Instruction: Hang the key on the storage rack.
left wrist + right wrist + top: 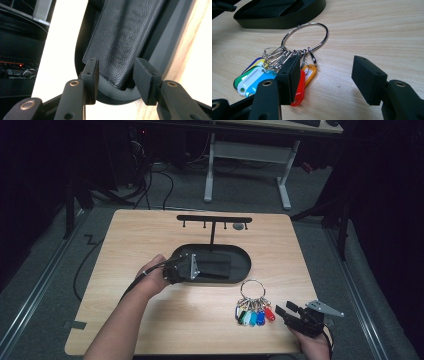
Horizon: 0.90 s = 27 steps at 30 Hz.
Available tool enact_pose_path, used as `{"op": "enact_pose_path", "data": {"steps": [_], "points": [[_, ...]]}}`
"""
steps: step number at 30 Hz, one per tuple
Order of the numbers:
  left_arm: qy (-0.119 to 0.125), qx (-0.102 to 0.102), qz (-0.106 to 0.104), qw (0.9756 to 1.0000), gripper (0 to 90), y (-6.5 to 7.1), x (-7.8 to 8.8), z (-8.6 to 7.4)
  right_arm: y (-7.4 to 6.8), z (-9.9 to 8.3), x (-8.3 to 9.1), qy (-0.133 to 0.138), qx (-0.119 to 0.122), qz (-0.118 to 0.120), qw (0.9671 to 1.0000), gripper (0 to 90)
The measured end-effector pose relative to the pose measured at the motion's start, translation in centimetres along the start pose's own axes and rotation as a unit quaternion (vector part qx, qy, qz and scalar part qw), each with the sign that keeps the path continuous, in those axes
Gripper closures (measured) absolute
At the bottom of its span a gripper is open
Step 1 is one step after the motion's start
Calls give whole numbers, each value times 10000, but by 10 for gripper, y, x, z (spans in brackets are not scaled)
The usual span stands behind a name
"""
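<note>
Left gripper (197, 266): I see it spread, pads either side of black leather wallet (122, 42), not pressing.
Wallet: lies in black oval tray (245, 257).
Key ring (254, 304): on table (150, 235), near right gripper.
Right gripper (282, 311): spread, nothing between.

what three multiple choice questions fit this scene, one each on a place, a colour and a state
1. Where does the key ring lie?
A. on the table right of the left hand-held gripper
B. in the black tray
C. on the hook rack

2. What colour is the wallet in the tray?
A. red
B. black
C. white

3. How do the jaws of the right hand-held gripper stand?
A. shut on the key ring
B. open with nothing between them
C. shut on the wallet

A: the ring rests on bare wood. B: dark grained leather. B: only bare table shows between the jaws.
</note>
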State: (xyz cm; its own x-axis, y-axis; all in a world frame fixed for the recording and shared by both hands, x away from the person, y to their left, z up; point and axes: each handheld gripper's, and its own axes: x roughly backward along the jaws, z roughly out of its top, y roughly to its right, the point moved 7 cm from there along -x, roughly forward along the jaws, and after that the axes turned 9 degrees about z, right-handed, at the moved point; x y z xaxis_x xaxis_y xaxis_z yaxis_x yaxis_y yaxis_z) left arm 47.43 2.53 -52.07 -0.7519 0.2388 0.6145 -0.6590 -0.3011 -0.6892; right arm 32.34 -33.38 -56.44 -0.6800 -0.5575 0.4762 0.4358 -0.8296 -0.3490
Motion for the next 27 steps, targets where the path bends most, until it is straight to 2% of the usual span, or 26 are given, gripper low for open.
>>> {"op": "enact_pose_path", "data": {"steps": [4,9,11,14,18,22,25,27], "points": [[53,161,10,9999,561,2,8,-1,0,0,0,-7,5,9,10000,406],[174,585,-62,9981,553,7,20,-5,0,0,1,-5,3,-4,10000,410],[215,786,-110,9966,552,10,25,-8,0,0,0,-11,-9,2,10000,413],[273,1189,-209,9923,544,15,34,-13,-1,0,0,-32,-15,34,10000,435],[341,1382,-232,9895,541,25,45,-20,-2,0,0,-37,-1,43,10000,446],[452,1774,-378,9824,538,35,59,-28,-1,0,1,-29,-25,2,10000,448],[508,1936,-468,9786,533,45,67,-36,0,1,2,-28,-42,-40,10000,448],[553,2114,-538,9744,533,53,72,-42,1,1,2,0,-71,-30,10000,447]]}}
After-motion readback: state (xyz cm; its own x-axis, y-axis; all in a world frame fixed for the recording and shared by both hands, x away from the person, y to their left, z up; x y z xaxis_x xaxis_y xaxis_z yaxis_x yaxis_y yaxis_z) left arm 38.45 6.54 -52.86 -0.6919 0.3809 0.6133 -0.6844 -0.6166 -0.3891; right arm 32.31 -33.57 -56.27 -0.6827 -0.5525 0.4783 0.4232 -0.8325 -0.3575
